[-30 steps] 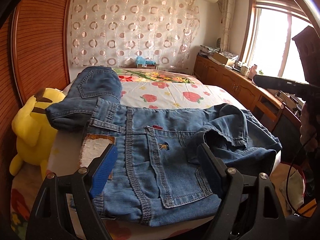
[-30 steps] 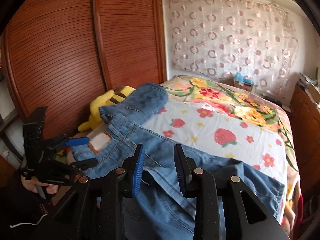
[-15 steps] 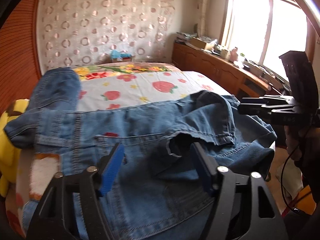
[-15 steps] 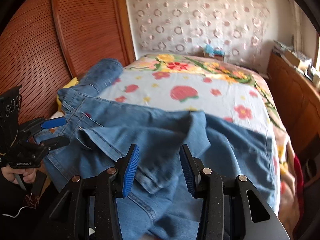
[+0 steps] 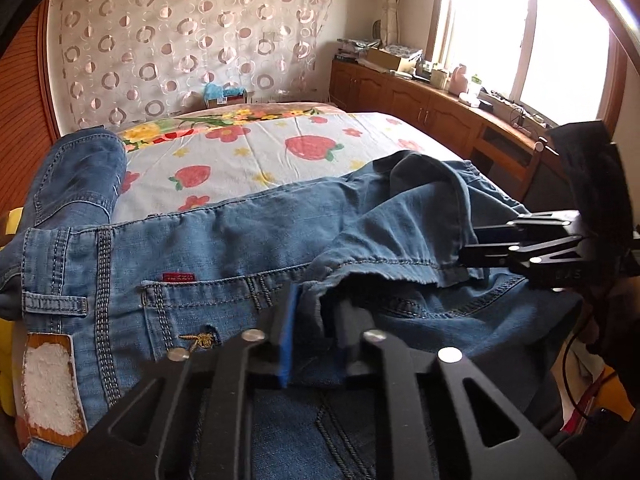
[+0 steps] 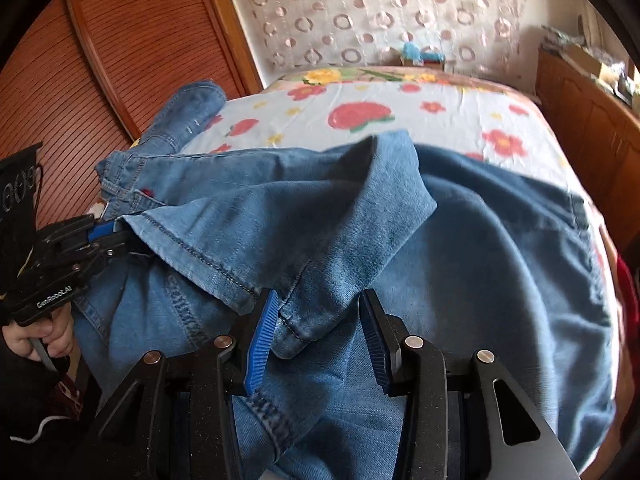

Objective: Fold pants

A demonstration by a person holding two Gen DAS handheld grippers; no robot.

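Bed (image 5: 320,132) under strawberry-and-flower sheet. Ring-patterned curtain (image 5: 192,40) on back wall. Wooden cabinets (image 5: 404,96) below bright window (image 5: 532,32). Yellow plush toy (image 5: 6,344) at bed's edge, mostly hidden.

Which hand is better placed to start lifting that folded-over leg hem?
Left. The left tongs are closing with the leg hem between them; the right tongs stand open around the hem's other corner, gripping nothing.
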